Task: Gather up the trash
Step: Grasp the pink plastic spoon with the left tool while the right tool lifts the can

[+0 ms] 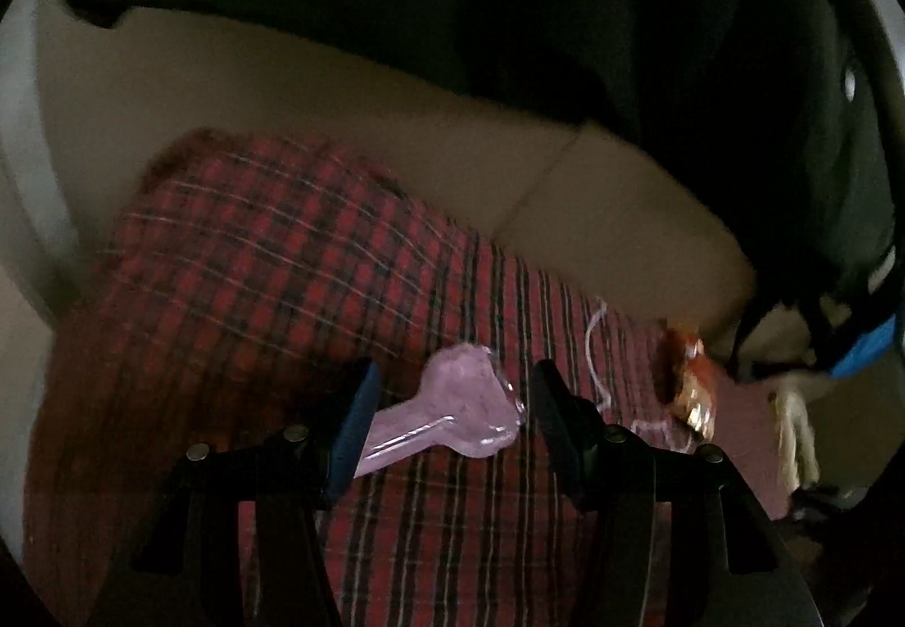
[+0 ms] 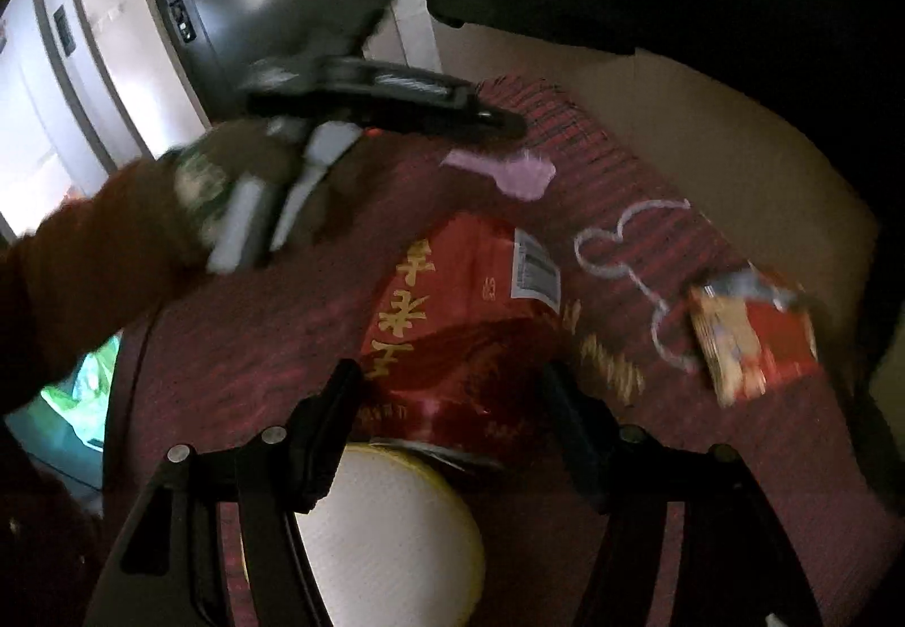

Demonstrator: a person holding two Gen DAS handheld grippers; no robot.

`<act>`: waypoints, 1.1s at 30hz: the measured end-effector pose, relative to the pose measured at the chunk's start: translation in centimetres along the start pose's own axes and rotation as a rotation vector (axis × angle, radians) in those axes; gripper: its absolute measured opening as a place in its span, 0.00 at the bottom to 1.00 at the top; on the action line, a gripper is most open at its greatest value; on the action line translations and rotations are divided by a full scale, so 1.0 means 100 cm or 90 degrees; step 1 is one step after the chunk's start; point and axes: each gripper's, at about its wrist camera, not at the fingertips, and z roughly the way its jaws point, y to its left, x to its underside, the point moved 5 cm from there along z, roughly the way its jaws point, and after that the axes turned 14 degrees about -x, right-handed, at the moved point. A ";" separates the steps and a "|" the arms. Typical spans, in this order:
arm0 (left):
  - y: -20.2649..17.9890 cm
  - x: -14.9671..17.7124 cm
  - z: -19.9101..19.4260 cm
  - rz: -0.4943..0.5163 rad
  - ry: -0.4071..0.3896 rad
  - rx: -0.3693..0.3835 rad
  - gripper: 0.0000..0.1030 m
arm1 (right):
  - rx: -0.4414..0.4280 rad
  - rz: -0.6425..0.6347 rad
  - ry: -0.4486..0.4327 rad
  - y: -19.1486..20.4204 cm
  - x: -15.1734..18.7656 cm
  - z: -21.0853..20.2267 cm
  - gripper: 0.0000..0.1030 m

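The left tongs point(image 1: 449, 401) stand wide open over a desk covered in a red plaid cloth point(image 1: 254, 259), with a pink plastic wrapper point(image 1: 452, 406) lying on the cloth between the two fingers; I cannot tell whether either finger touches it. To its right lie a loop of clear film point(image 1: 599, 361) and an orange-and-gold snack wrapper point(image 1: 687, 378). The right tongs point(image 2: 452, 406) are also spread wide and grip nothing, hovering above a red snack bag point(image 2: 469, 310) with gold characters that overlaps a round white lid point(image 2: 390, 531). Farther right sits a small red-and-tan packet point(image 2: 752, 338); the pink wrapper lies beyond the bag.
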 end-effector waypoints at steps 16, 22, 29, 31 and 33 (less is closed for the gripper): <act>-0.060 0.039 0.001 0.181 -0.007 -0.177 0.52 | 0.035 0.138 -0.104 -0.023 0.062 -0.065 0.58; -0.055 0.062 -0.031 0.128 -0.036 -0.181 0.33 | 0.054 0.110 -0.129 -0.004 0.048 -0.059 0.61; -0.035 0.106 -0.114 0.035 -0.092 -0.155 0.33 | 0.026 0.149 -0.166 -0.002 0.013 -0.025 0.63; -0.029 0.118 -0.138 0.010 -0.106 -0.153 0.33 | 0.050 0.157 -0.174 -0.010 0.004 -0.017 0.63; -0.021 0.130 -0.163 -0.015 -0.123 -0.150 0.33 | 0.075 0.169 -0.182 -0.019 -0.003 -0.010 0.63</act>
